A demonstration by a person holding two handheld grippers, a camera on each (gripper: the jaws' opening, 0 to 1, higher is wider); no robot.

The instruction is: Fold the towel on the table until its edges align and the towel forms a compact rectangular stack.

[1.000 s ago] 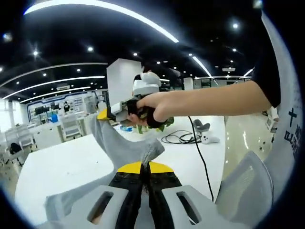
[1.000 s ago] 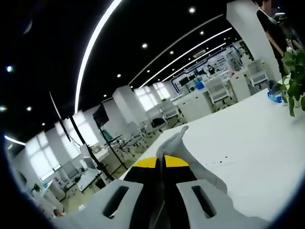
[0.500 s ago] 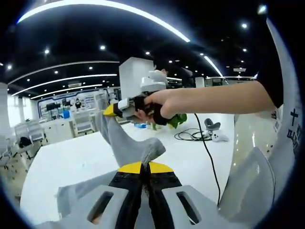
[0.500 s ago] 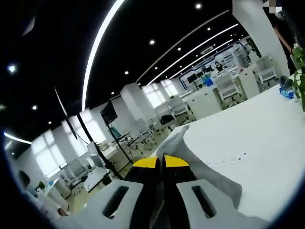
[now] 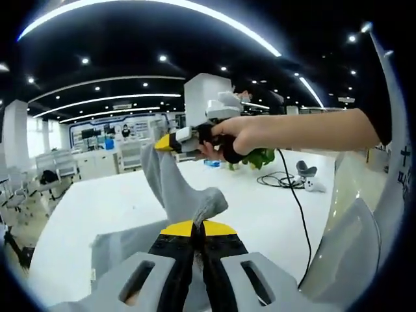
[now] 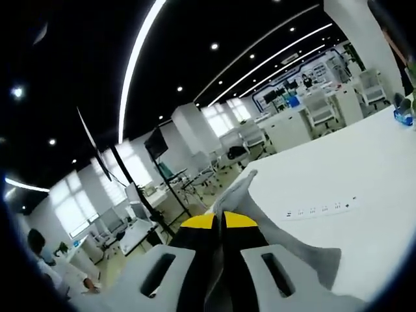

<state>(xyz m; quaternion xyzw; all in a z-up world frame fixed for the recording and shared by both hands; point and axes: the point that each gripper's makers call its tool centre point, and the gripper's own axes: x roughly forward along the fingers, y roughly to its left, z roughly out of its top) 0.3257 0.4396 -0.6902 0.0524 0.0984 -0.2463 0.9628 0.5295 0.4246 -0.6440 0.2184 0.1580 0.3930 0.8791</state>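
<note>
At centre frame, the left gripper (image 5: 197, 227) is pinching a corner of the grey towel (image 5: 175, 188), lifted above the white table (image 5: 84, 214). The right gripper (image 6: 221, 221), held in a hand (image 5: 237, 136) at upper centre, is clamping another corner.

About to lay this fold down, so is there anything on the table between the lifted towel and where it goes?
Nothing visible. Both the left gripper and right gripper hold the grey towel above bare white table; the cable lies off to the side.
</note>
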